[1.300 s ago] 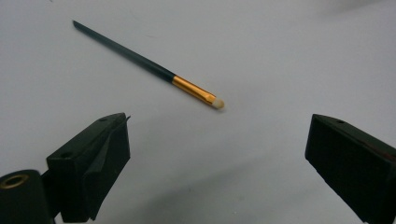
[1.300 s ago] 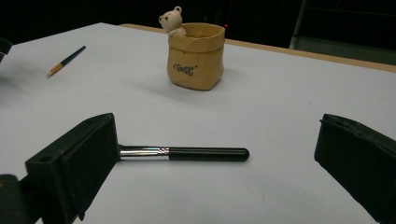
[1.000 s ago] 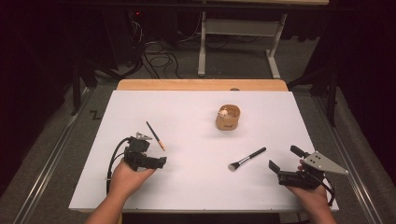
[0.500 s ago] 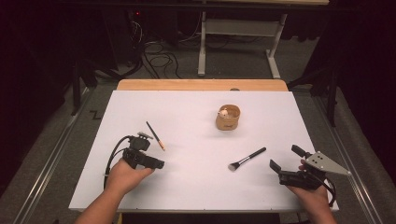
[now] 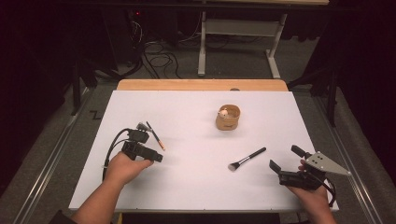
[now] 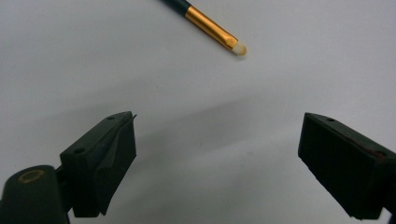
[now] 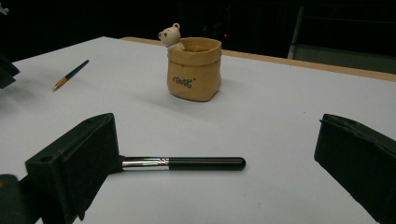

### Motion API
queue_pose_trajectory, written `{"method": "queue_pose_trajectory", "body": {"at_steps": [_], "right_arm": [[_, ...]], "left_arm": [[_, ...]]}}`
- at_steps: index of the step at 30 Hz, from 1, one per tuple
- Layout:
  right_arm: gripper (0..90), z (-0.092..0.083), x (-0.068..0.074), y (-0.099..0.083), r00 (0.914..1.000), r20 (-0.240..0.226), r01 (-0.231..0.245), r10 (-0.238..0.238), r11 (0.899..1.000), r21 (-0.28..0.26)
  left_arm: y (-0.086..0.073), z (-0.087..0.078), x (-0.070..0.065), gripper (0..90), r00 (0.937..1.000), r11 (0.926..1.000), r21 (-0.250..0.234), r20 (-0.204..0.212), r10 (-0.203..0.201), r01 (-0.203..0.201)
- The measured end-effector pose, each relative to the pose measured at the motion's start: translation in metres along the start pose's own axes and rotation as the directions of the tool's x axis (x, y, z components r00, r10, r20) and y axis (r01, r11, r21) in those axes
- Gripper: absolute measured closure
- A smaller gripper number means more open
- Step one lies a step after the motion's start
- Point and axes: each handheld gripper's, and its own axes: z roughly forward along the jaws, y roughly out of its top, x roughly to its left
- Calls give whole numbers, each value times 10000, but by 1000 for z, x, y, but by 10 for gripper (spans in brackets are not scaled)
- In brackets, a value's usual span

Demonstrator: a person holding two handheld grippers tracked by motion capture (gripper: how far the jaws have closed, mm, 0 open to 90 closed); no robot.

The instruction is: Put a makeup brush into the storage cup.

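A white table top (image 5: pixel 196 186) fills the lower centre of the frame, with a wooden edge strip (image 5: pixel 201 84) along its far side. Beyond it, at the top, lies grey floor (image 5: pixel 233 65) with tangled cables (image 5: pixel 159 56) upper left and a pale metal frame (image 5: pixel 238 32) upper centre; the surroundings are dark.

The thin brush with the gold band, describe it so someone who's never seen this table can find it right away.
On the white table top, look at the near-left part, just ahead of the left gripper. The thin brush lies flat there at a slant. It is slimmer than the silver-collared makeup brush lying right of centre, with a dark handle, gold band and small pale tip.
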Motion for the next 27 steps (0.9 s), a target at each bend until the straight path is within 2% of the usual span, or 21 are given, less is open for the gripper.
{"method": "queue_pose_trajectory", "body": {"at_steps": [3,5,10,13,18,23,27], "right_arm": [[4,0,0,0,10000,-10,-16,16,10000,18],[4,0,0,0,10000,2,-3,3,10000,8],[4,0,-1,-1,10000,-18,-59,59,10000,-13],[4,-1,-1,-1,10000,-31,-80,80,10000,-26],[4,0,0,-1,10000,-68,-46,46,10000,-18],[4,0,0,-1,10000,-71,-28,28,10000,-14],[4,0,0,-1,10000,-69,-39,39,10000,-21]], "left_arm": [[7,4,2,166,9998,9998,162,97,-155,153],[11,6,2,171,9998,9996,225,0,-176,176],[23,7,4,179,9993,9994,136,-163,-327,329],[30,8,6,199,9986,9987,18,-95,-512,513],[43,11,7,205,9978,9982,-94,-293,-594,592],[54,16,8,206,9968,9978,0,-453,-655,655],[63,18,10,223,9957,9964,-128,-368,-848,844]]}}
